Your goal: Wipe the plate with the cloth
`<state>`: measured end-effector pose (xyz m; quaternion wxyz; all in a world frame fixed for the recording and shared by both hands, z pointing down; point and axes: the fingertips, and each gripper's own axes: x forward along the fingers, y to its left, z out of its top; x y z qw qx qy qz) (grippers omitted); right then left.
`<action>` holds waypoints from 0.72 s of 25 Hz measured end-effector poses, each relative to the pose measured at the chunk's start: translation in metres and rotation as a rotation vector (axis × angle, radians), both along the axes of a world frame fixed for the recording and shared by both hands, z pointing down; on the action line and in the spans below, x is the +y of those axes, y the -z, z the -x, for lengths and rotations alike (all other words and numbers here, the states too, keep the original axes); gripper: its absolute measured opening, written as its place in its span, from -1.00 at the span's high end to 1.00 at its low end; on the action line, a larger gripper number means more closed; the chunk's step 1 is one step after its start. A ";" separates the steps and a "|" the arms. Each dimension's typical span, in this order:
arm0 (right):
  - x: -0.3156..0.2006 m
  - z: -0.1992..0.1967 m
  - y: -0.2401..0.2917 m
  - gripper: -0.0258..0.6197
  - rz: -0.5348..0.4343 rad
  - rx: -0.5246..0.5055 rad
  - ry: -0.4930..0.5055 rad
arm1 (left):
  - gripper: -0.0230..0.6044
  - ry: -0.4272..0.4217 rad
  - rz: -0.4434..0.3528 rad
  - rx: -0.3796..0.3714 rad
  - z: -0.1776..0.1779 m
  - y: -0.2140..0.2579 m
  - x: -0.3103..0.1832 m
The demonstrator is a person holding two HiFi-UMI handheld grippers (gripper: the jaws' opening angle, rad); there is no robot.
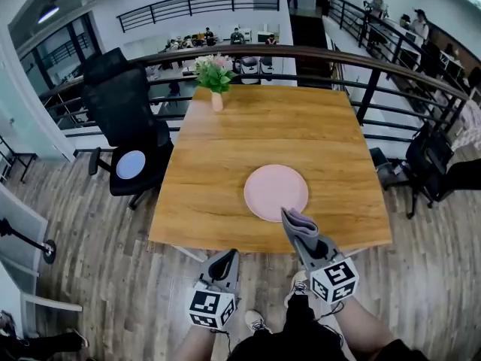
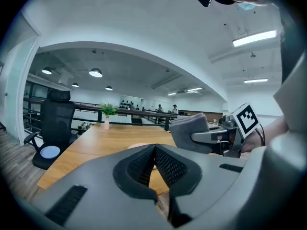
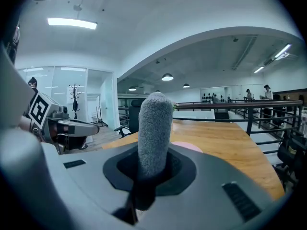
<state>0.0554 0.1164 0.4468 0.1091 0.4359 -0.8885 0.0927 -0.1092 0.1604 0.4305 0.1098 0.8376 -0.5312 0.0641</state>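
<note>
Jutting up between right jaws: cloth (image 3: pixel 154 128)

The plate (image 1: pixel 276 192) is round, pale pink and bare. It lies flat on the wooden table (image 1: pixel 225 156), just right of centre in the head view and near the lower edge of the tabletop. The cloth (image 1: pixel 296 221) is grey and fleecy, a thick folded wad standing upright, clamped between the jaws of the right gripper (image 1: pixel 301 235). Its top overlaps the plate's lower rim in the frame, but contact cannot be told.
</note>
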 end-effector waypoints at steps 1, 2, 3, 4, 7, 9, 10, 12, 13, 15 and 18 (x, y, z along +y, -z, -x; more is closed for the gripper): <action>0.007 -0.007 0.000 0.76 0.002 0.003 -0.014 | 0.87 -0.017 0.002 0.001 -0.006 -0.001 0.005; 0.013 -0.013 0.000 0.76 0.003 0.004 -0.027 | 0.87 -0.032 0.004 0.002 -0.012 -0.001 0.009; 0.018 -0.019 0.000 0.76 0.003 0.005 -0.039 | 0.87 -0.045 0.006 0.003 -0.018 -0.001 0.013; 0.022 -0.025 0.001 0.76 0.002 0.004 -0.049 | 0.87 -0.056 0.007 0.002 -0.023 -0.001 0.017; 0.035 -0.039 0.007 0.75 -0.003 0.004 -0.064 | 0.87 -0.071 0.006 0.007 -0.036 0.003 0.027; 0.041 -0.048 0.011 0.76 -0.008 0.008 -0.063 | 0.87 -0.067 0.002 0.013 -0.044 0.006 0.032; 0.043 -0.052 0.013 0.76 -0.010 0.010 -0.058 | 0.87 -0.061 0.001 0.015 -0.048 0.007 0.034; 0.048 -0.060 0.017 0.76 -0.016 0.013 -0.041 | 0.87 -0.048 0.001 0.018 -0.057 0.008 0.039; 0.050 -0.064 0.018 0.76 -0.019 0.013 -0.029 | 0.87 -0.040 0.002 0.018 -0.062 0.008 0.042; 0.054 -0.072 0.021 0.76 -0.026 0.010 -0.001 | 0.87 -0.019 0.003 0.014 -0.073 0.008 0.047; 0.059 -0.082 0.023 0.76 -0.026 -0.002 0.049 | 0.87 0.026 0.004 0.009 -0.088 0.010 0.051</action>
